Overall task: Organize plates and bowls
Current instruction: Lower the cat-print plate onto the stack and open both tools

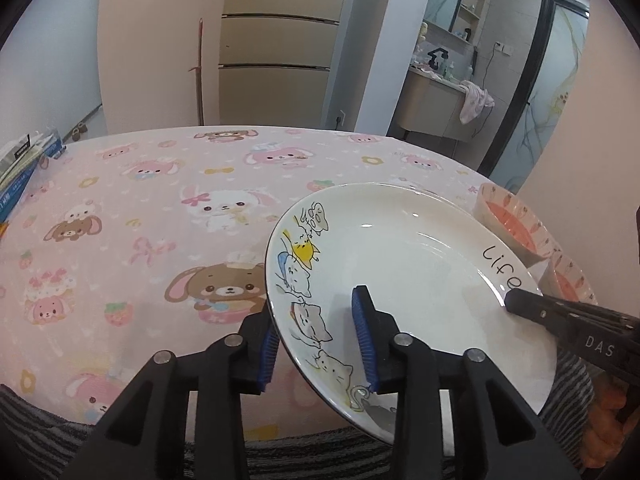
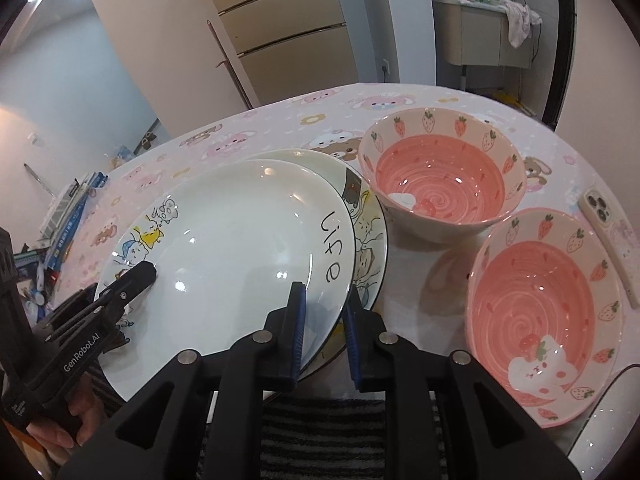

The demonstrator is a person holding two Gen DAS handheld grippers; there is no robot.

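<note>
White round ceramic cat-print plate [image 2: 224, 240]: atop second plate [image 2: 368, 232]; left gripper [image 1: 320, 340], right gripper [image 2: 324, 320] fingers slack astride rim.

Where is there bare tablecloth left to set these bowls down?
Free: the wide pink tablecloth left of the stacked plates, up to the books at its left edge, and the far strip behind them. Crowded: right side, where two strawberry bowls sit close together beside a phone.
</note>
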